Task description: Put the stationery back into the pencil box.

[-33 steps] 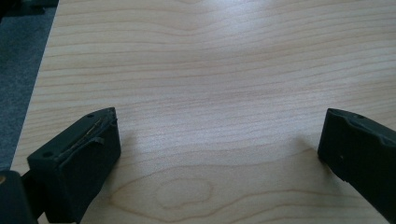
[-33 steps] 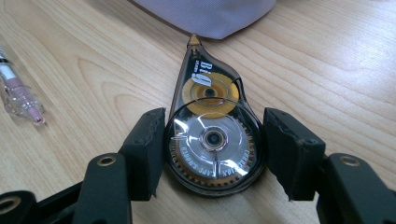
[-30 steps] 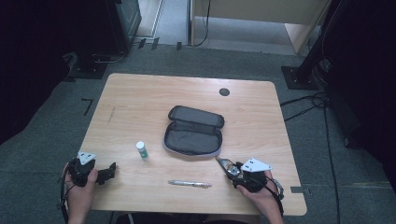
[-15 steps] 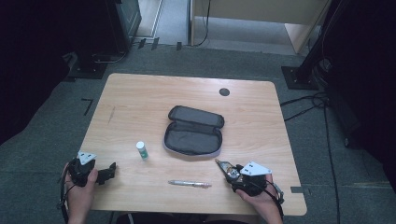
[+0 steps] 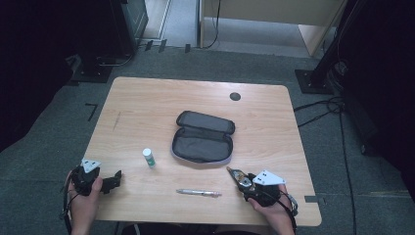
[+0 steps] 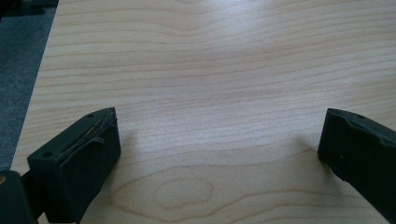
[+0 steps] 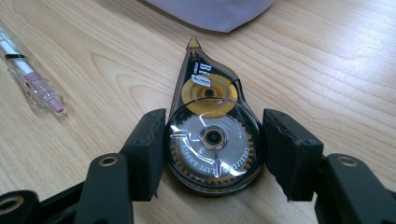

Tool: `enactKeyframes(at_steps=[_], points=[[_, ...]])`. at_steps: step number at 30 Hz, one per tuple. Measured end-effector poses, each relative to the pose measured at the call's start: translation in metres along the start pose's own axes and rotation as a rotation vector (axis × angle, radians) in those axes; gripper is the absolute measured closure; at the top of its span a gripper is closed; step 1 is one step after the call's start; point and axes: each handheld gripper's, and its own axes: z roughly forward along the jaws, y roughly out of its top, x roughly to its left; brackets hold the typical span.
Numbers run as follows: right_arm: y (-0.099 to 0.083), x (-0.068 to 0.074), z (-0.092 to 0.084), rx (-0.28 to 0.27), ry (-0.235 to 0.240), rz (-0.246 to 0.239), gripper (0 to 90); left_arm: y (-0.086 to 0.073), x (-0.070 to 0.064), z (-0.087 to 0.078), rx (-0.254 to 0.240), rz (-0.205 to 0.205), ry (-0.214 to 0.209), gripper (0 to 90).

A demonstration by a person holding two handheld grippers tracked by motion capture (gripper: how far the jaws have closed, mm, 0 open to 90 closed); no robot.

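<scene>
A clear correction tape dispenser [image 7: 212, 135] lies flat on the wooden table [image 5: 147, 107], near the front right edge, tip pointing at the pencil case. My right gripper [image 7: 214, 127] has just been closing on it, and both pads touch its round body. In the high view the dispenser [image 5: 239, 177] pokes out ahead of the right gripper [image 5: 243, 183]. My left gripper [image 5: 116, 178] rests at the front left, open over bare wood, its jaws far apart [image 6: 219, 135] with nothing between them.
An open grey pencil case [image 5: 201, 137] lies mid-table; its edge [image 7: 215, 11] sits just beyond the dispenser. A pen [image 5: 198, 193] lies along the front edge, left of the right gripper. A small white tube [image 5: 149, 157] stands left of the case. A dark grommet [image 5: 235, 96] is at the back.
</scene>
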Motion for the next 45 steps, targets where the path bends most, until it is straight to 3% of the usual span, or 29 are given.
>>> enactKeyframes(at_steps=[4, 9, 23, 31, 45], points=[[0.003, -0.001, -0.006, -0.019, -0.003, 0.021, 42.1, 0.000, 0.000, 0.000, 0.000, 0.000, 0.000, 0.0], [0.014, -0.002, -0.017, -0.042, -0.009, 0.009, 42.1, 0.000, 0.000, 0.000, 0.000, 0.000, 0.000, 0.0], [0.059, -0.001, -0.033, -0.104, 0.010, -0.010, 42.1, 0.000, 0.000, 0.000, 0.000, 0.000, 0.000, 0.0], [0.084, 0.002, -0.021, -0.118, 0.038, -0.029, 42.1, 0.000, 0.000, 0.000, -0.001, 0.001, 0.001, 0.0], [0.115, 0.009, 0.015, -0.115, 0.093, -0.044, 42.1, 0.000, 0.000, 0.000, 0.000, 0.001, 0.000, 0.0]])
